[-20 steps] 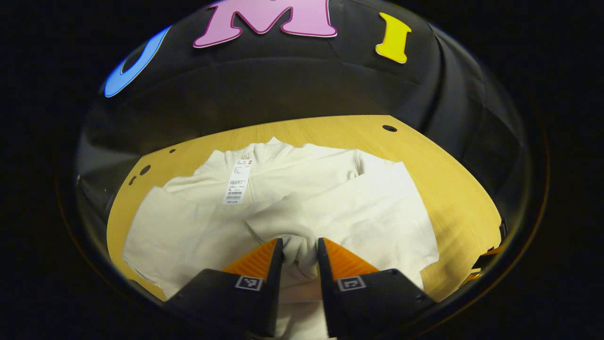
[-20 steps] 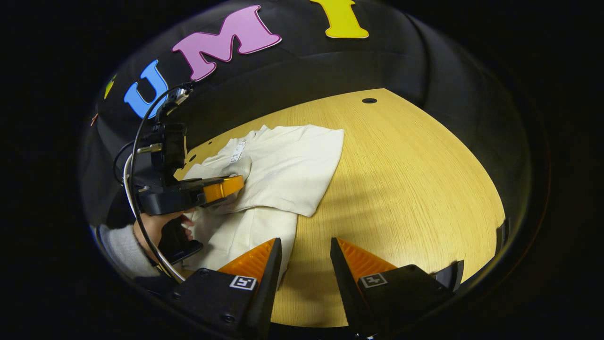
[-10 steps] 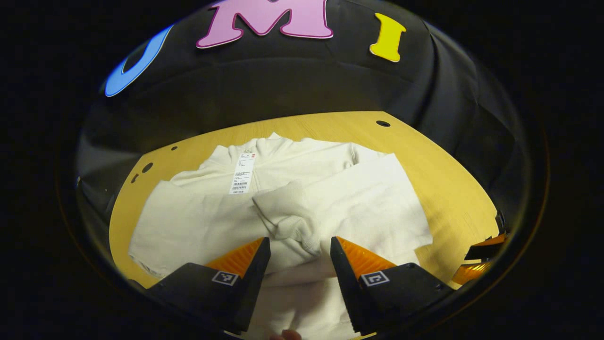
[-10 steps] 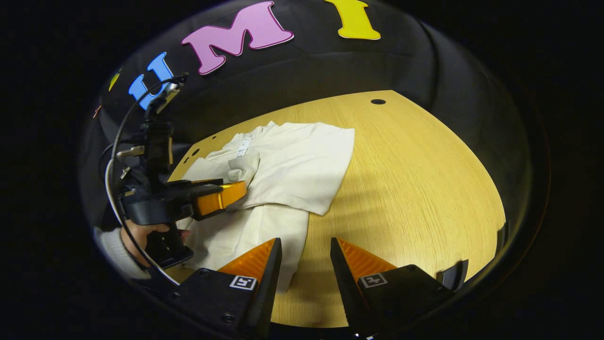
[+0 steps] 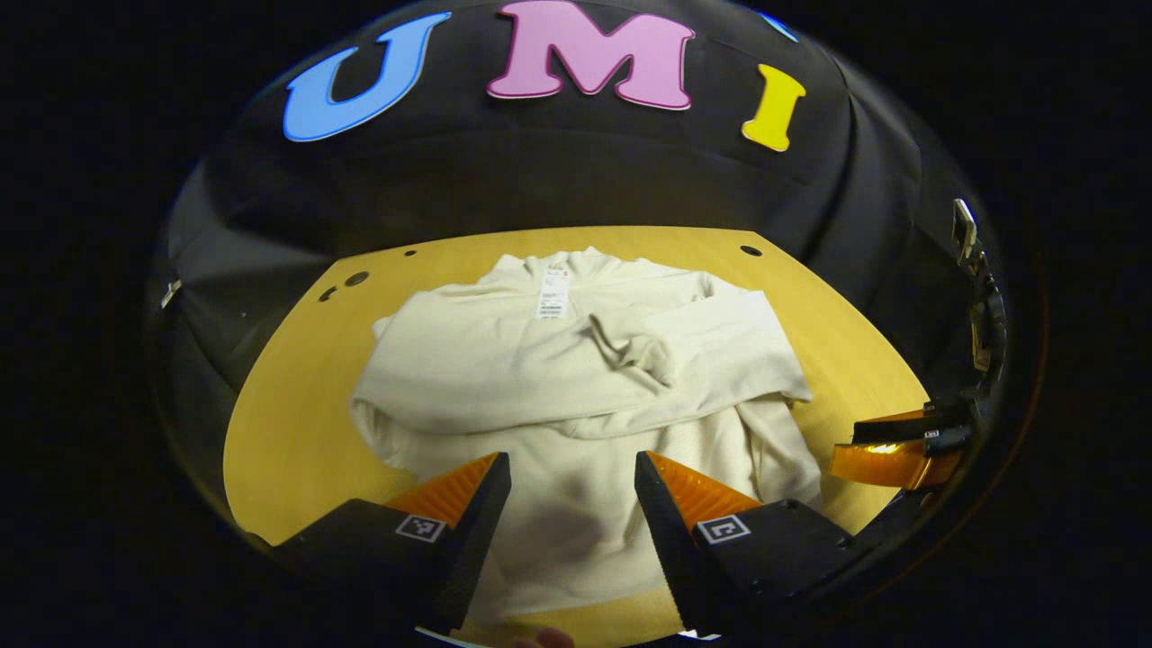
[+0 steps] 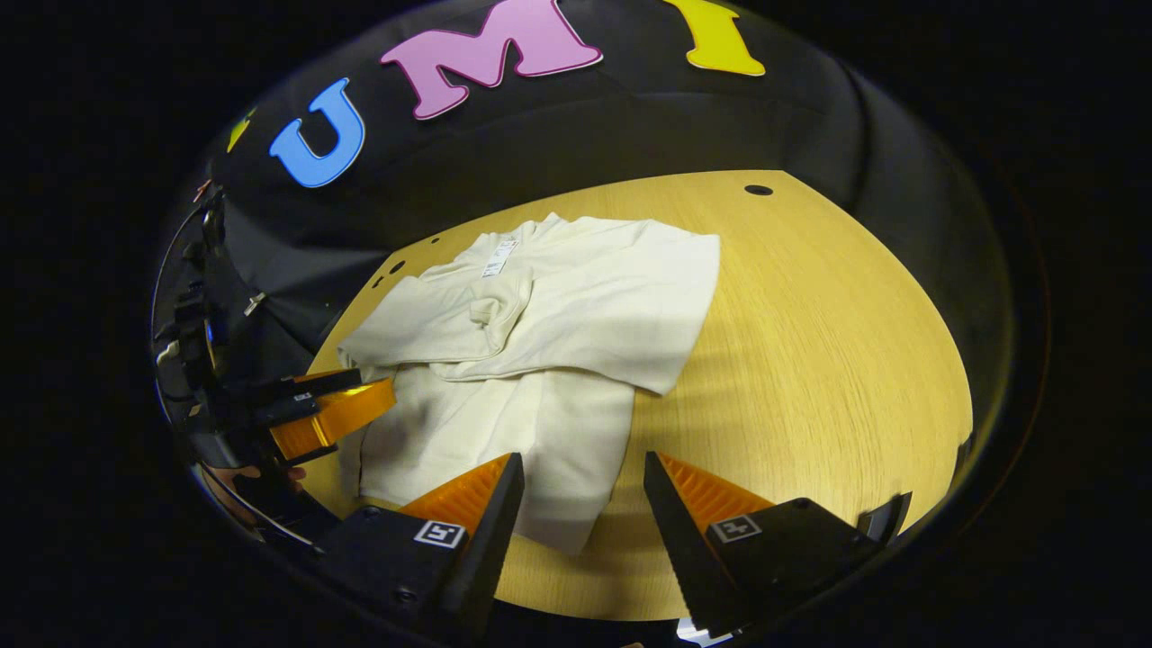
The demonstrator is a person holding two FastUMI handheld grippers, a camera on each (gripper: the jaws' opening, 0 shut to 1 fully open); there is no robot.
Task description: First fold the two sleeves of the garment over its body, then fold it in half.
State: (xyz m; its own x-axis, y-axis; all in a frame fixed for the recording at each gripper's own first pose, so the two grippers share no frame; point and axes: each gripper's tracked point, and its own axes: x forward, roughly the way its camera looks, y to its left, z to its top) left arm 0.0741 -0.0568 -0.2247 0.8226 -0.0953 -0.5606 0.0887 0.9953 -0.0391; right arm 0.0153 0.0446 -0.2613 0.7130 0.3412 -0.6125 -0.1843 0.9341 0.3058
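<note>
Garment [image 5: 576,378]: a cream long-sleeved top lying flat on the table [image 5: 288,423], filling the middle of the left gripper view and sitting left of centre in the right gripper view [image 6: 531,351]. Its collar, with a paper tag [image 5: 553,293], points to the top of the frame; its hem lies at the bottom, nearest both grippers. Both sleeves appear already laid across the chest, their cuffs [image 5: 643,346] bunched near the middle.

The left gripper [image 5: 572,490] hangs above the hem with its fingers spread wide, holding nothing. The right gripper [image 6: 576,504] is likewise wide apart and empty, over the lower right corner of the hem and bare table.

Judging from this, the half fold is the step left. The long axis runs from hem at the bottom of the frame to collar at the top, straight ahead along both pairs of fingers. Each gripper seems about equally near its own hem corner, so a pinch at each corner and a carry forward to the collar looks the likely move. The loose cuffs may slip as the cloth lifts.
</note>
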